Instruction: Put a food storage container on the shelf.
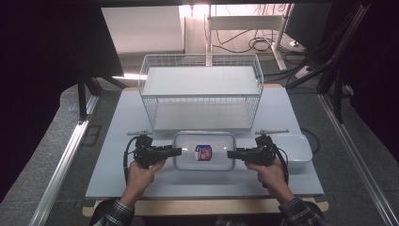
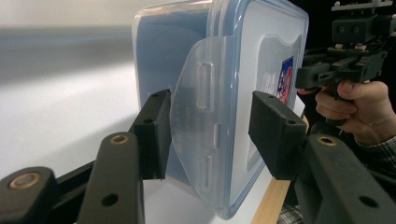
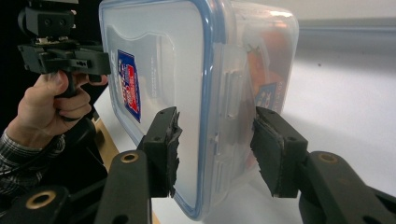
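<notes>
A clear plastic food box (image 1: 203,150) with a blue-rimmed lid and a small red and blue label lies flat on the pale counter (image 1: 117,141), just in front of the white wire basket (image 1: 201,89) that stands at the far middle of the counter. The left claw (image 1: 178,151) comes at the box from its left end, and the right claw (image 1: 229,153) from its right end, each held level in a hand (image 1: 141,170) of the person, whose checked sleeves show behind the box at the near edge of the counter. In the left gripper view, the left claw (image 2: 210,126) straddles the box's left end where the frosted lid latch (image 2: 198,121) hangs down; one pad lies against the latch side and the other stands slightly off the lid, so the jaws are parted around the box end without a firm squeeze. In the right gripper view, the right claw (image 3: 215,135) likewise straddles the box's right end, its worn pad (image 3: 170,140) on the lid side close to the blue rim and the other pad near the base wall, parted around it, whether pressing I cannot tell. A shallow white tray (image 1: 294,149) sits just right of the box, beside the right claw.
</notes>
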Action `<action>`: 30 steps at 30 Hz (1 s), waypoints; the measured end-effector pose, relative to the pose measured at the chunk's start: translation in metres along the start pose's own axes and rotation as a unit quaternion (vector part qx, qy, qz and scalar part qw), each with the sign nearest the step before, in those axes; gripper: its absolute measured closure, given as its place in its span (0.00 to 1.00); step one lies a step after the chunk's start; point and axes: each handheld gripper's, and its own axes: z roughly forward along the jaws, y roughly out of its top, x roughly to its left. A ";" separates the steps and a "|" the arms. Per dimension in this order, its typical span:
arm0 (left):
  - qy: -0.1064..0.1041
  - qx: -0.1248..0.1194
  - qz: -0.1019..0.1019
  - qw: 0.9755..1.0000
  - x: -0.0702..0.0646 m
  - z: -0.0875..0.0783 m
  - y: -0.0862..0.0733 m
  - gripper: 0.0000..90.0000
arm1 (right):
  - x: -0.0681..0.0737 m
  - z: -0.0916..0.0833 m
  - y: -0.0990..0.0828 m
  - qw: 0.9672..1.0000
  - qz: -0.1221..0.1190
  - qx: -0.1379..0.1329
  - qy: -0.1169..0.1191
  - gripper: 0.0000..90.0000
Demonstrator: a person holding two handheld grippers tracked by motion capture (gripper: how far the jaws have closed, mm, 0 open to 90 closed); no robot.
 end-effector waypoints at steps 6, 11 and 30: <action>0.008 -0.003 0.012 1.000 -0.006 -0.006 0.018 0.56 | 0.002 -0.001 0.010 1.000 -0.001 -0.006 0.006 0.58; 0.007 -0.014 0.020 1.000 -0.013 -0.012 0.037 0.56 | 0.009 -0.008 0.032 1.000 -0.018 -0.020 0.004 0.58; 0.011 -0.048 0.040 0.998 -0.033 -0.037 0.114 0.56 | 0.033 -0.027 0.109 0.997 -0.051 -0.059 0.005 0.58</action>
